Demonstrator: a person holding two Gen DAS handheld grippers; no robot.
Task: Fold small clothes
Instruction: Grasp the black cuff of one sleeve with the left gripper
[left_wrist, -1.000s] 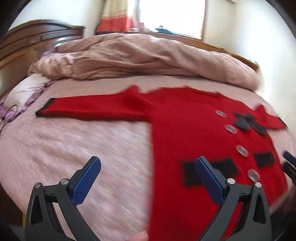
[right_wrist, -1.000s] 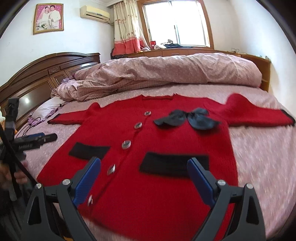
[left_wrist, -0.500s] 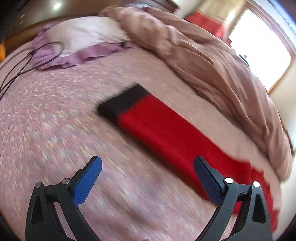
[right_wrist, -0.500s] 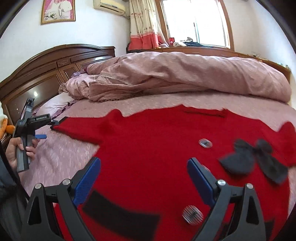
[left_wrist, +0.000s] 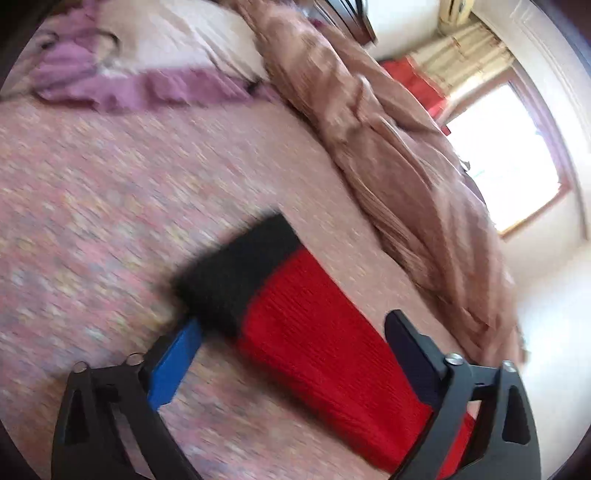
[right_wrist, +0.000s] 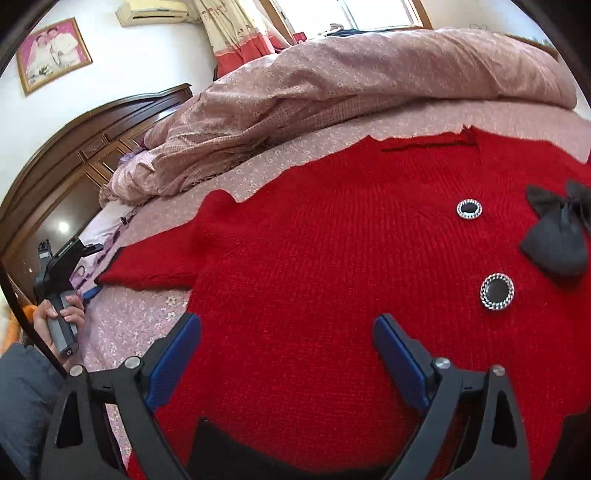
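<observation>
A red knit cardigan (right_wrist: 332, 240) lies flat on the bed, with silver-rimmed buttons (right_wrist: 496, 291) and a black bow (right_wrist: 557, 240). In the left wrist view its sleeve (left_wrist: 314, 332) runs diagonally and ends in a black cuff (left_wrist: 236, 269). My left gripper (left_wrist: 294, 321) straddles that sleeve at the cuff, and its jaws are closing. The cuff's corner overlaps the left blue pad (left_wrist: 173, 365), and the right pad stands just off the sleeve's far edge. My right gripper (right_wrist: 287, 321) hangs open low over the cardigan's chest, nothing between its fingers. A person's hand (right_wrist: 62, 314) holds the left gripper's handle.
A bunched pink duvet (right_wrist: 332, 85) fills the far half of the bed. A purple-edged pillow (left_wrist: 166, 48) lies beyond the cuff. The dark wooden headboard (right_wrist: 74, 166) stands at the left. A black pocket band (right_wrist: 229, 443) shows under my right gripper.
My left gripper rolled and closed in on the sleeve end, so the cuff now sits between its jaws, which have narrowed slightly. My right gripper sank closer over the cardigan's chest.
</observation>
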